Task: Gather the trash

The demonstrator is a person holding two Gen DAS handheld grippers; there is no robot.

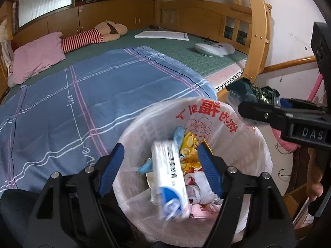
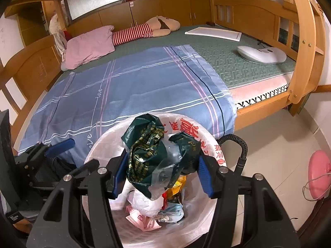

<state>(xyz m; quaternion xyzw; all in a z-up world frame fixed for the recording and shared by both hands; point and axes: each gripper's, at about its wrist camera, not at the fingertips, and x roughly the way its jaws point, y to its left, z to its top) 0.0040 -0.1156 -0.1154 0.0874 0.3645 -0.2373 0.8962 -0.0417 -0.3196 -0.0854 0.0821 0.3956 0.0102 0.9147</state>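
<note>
a: how does the left gripper [image 1: 160, 165] stand?

b: its blue pads [image 1: 111, 169] sit wide apart in the lower middle of the left wrist view. a white and blue box [image 1: 169, 177], blurred, lies between them over the trash bin [image 1: 254, 159]; neither pad touches it, so nothing is gripped.

a: and the right gripper [image 2: 161, 173]?

b: in the lower centre of the right wrist view its jaws stand half closed and pinch a crumpled dark green wrapper [image 2: 153, 155] with gold print, clear plastic bunched in with it. the wrapper hangs over the bin's mouth. from the left wrist view the same gripper comes in from the right edge, the wrapper at its tip over the bin's far right rim.

a: where is the bin?

b: directly below both grippers, at the bottom centre of each view, lined with a white bag [image 2: 194, 128] printed in red. inside lie a yellow packet [image 1: 189, 144], white crumpled plastic and pink paper scraps. behind it, a bed with a blue checked blanket [image 2: 124, 88] fills the middle.
</note>
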